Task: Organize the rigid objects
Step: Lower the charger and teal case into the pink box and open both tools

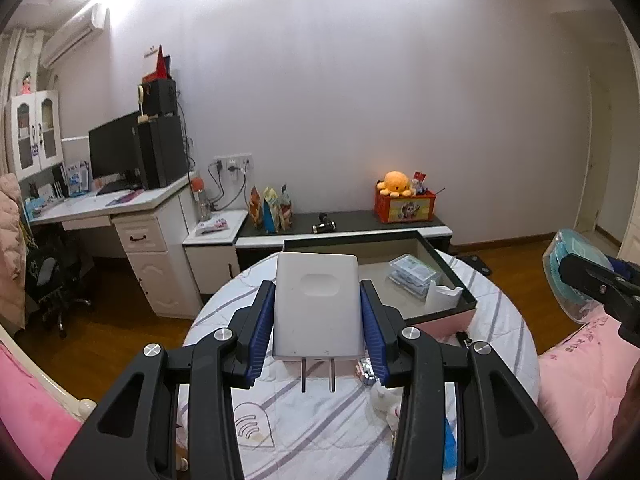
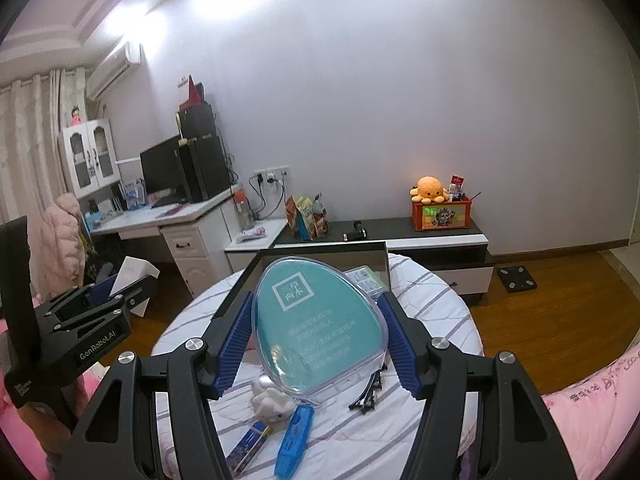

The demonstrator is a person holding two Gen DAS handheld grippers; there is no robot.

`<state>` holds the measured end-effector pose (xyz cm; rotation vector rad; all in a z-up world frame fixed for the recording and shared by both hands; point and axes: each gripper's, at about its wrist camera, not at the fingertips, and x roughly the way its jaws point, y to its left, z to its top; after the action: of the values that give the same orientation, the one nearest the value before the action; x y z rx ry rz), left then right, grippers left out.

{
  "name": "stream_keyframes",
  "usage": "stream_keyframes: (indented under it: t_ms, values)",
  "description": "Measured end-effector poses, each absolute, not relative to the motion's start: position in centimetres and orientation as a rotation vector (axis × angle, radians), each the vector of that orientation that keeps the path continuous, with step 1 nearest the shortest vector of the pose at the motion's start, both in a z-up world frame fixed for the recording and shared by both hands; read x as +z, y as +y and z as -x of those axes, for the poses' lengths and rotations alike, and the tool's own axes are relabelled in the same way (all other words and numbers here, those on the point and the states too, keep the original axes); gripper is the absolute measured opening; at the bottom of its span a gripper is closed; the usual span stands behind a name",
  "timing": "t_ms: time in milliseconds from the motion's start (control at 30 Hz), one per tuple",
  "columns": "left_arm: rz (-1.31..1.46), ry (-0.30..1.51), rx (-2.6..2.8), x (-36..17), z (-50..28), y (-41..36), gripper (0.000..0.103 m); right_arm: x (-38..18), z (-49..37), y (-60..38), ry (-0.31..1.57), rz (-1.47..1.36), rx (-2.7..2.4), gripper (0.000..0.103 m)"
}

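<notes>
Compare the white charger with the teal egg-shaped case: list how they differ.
The white charger is boxy and opaque with two metal prongs; the teal egg-shaped case is rounded, with a clear shell and printed text. The charger sits in the left tongs, the case in the right tongs. Both are held off the bed.

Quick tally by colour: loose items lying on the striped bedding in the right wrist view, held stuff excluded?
Blue: 2, blue case and dark blue battery pack
White: 1, white figurine
Black: 1, bunch of black hair clips
Total: 4
</notes>
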<state>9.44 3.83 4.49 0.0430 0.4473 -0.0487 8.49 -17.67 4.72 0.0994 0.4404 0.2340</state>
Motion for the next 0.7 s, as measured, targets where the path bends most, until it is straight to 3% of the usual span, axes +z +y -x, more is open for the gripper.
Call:
stream_keyframes:
  t_ms: [300,700]
  values:
    - [-0.029,0.588,-0.107,1.8,-18.6,3.6,0.042,3.4,-17.2,-16.0,0.531,-0.07,0.247,0.064]
    - [-0.071,0.812,-0.12,-4.3,-30.1,2.4,0.042,-3.7,-29.7,-13.6,0.763,-0.002,0.274,0.064]
